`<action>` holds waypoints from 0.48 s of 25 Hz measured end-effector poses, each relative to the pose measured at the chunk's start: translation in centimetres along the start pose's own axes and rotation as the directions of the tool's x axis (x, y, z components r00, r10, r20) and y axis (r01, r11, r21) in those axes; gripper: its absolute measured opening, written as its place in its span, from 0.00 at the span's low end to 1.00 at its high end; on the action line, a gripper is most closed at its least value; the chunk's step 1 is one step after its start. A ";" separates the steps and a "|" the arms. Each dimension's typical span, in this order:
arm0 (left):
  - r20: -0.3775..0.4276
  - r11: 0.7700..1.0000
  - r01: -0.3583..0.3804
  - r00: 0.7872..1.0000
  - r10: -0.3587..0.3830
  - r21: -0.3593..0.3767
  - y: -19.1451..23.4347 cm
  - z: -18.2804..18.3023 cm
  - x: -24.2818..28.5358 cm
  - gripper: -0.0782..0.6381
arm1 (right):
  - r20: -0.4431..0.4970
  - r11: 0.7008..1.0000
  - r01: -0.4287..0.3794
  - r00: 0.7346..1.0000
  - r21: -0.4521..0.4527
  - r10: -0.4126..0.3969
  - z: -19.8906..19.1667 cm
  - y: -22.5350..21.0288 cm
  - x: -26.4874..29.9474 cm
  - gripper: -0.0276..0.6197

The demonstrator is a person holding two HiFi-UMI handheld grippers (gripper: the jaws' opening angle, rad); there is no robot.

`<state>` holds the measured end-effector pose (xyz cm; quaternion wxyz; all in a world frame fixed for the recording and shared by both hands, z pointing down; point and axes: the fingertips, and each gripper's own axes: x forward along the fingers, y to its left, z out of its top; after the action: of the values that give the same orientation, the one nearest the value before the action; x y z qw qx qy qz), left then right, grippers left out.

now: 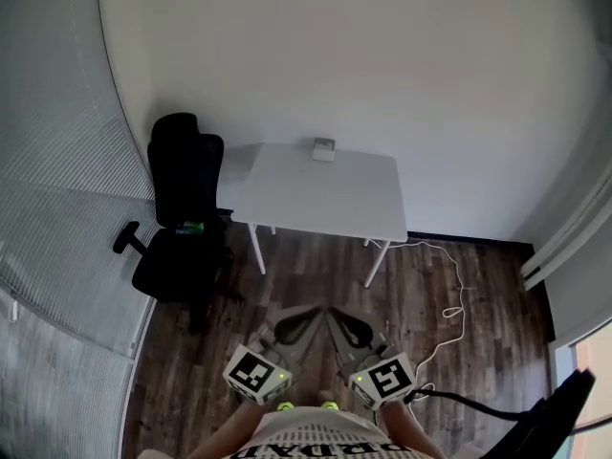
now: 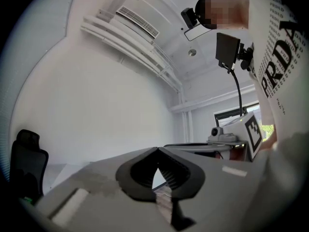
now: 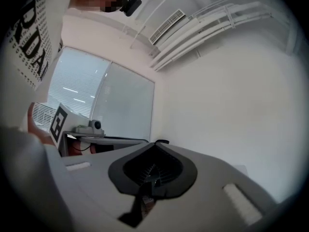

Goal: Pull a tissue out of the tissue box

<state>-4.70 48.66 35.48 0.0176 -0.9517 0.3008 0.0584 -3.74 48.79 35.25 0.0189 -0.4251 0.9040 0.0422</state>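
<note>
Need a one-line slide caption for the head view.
Left gripper and right gripper shut, held short of the white rectangular table with the small grey tissue box.

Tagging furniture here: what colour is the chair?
The chair is black, best seen in the head view.

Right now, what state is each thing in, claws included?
Left claw: shut, empty.
Right claw: shut, empty.
Small light-grey tissue box: sitting at the white rectangular table's far edge, far from both claws.
Black office chair: upright, left of the table.
Thin white cable: lying loose on the wooden floor.

Open floor (image 1: 316,285) fronts the table (image 1: 325,204); a chair (image 1: 182,223) flanks its left.
</note>
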 end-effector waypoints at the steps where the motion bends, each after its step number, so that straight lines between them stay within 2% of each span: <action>1: -0.009 1.000 -0.001 1.000 0.001 0.003 0.1 -0.4 -0.1 0.09 | 0.001 1.000 -0.002 1.000 0.006 0.002 -0.1 0.0 0.0 0.05; 4: -0.037 1.000 -0.006 0.999 0.005 -0.007 0.1 -0.7 -0.3 0.09 | 0.001 1.000 -0.020 1.000 0.021 0.020 -0.5 0.4 0.1 0.05; 12: -0.036 1.000 0.003 0.999 -0.004 -0.021 0.6 -0.9 -1.1 0.09 | -0.014 1.000 -0.005 1.000 0.022 0.005 -1.0 0.8 1.2 0.05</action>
<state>-5.82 48.72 36.48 0.0023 -0.9533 0.2987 0.0445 -5.07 48.31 36.19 0.0174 -0.4229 0.9055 0.0293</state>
